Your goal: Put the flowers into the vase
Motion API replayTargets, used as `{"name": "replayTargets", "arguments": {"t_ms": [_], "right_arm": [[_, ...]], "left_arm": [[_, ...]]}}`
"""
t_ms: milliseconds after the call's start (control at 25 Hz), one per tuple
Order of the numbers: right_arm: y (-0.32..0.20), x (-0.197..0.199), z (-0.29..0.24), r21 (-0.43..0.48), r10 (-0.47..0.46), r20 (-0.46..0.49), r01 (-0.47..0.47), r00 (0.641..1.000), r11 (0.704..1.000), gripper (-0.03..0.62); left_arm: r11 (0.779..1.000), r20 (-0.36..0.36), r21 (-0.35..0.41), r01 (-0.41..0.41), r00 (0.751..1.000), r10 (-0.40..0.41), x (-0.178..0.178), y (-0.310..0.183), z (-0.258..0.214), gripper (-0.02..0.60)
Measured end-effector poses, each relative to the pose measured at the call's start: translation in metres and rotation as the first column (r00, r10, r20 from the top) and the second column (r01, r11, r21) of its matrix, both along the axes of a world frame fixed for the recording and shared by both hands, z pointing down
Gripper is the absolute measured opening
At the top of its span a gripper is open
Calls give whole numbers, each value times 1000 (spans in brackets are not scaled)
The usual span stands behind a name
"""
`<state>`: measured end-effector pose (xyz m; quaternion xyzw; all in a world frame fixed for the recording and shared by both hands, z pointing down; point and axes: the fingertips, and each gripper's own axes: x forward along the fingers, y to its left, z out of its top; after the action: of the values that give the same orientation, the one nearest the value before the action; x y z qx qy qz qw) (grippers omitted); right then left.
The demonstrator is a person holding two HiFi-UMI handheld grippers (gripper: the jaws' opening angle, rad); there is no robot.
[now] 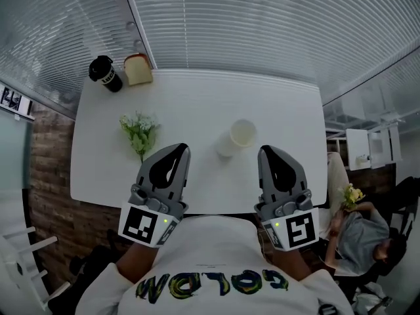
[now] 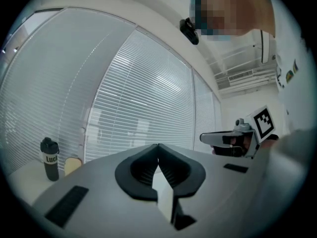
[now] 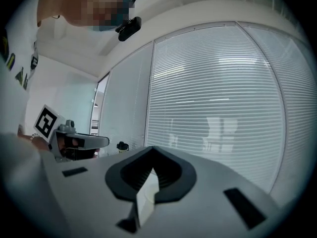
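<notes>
In the head view a small bunch of white flowers [image 1: 139,134] with green leaves lies on the left part of the white table [image 1: 197,97]. A white vase [image 1: 237,138] stands near the table's middle. My left gripper [image 1: 180,147] is shut and empty, close to the near table edge, just right of the flower stems. My right gripper [image 1: 264,149] is shut and empty too, just right of the vase. In the left gripper view the left gripper [image 2: 158,145] has its jaws together. The right gripper [image 3: 151,148] looks the same in the right gripper view.
A black bottle [image 1: 105,73] and a slice of bread [image 1: 138,69] stand at the table's far left corner. Window blinds [image 1: 249,25] run behind the table. A seated person [image 1: 367,231] is at the right, beside a white shelf [image 1: 367,146].
</notes>
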<state>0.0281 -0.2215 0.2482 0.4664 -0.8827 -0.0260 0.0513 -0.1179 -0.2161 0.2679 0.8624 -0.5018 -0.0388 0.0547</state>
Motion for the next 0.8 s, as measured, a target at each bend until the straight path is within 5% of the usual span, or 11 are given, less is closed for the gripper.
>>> {"name": "replayTargets", "arguments": {"t_ms": [440,800], "right_arm": [[-2,24,5,-21,-97,12,98,995,995,10],[9,7,23,-53,-156,24,157,987,986,11]], "left_arm": [[997,65,-5,71,995,-71,30,1,2,15],[982,168,-87,168,974,-152,-9,-5,44,37]]}}
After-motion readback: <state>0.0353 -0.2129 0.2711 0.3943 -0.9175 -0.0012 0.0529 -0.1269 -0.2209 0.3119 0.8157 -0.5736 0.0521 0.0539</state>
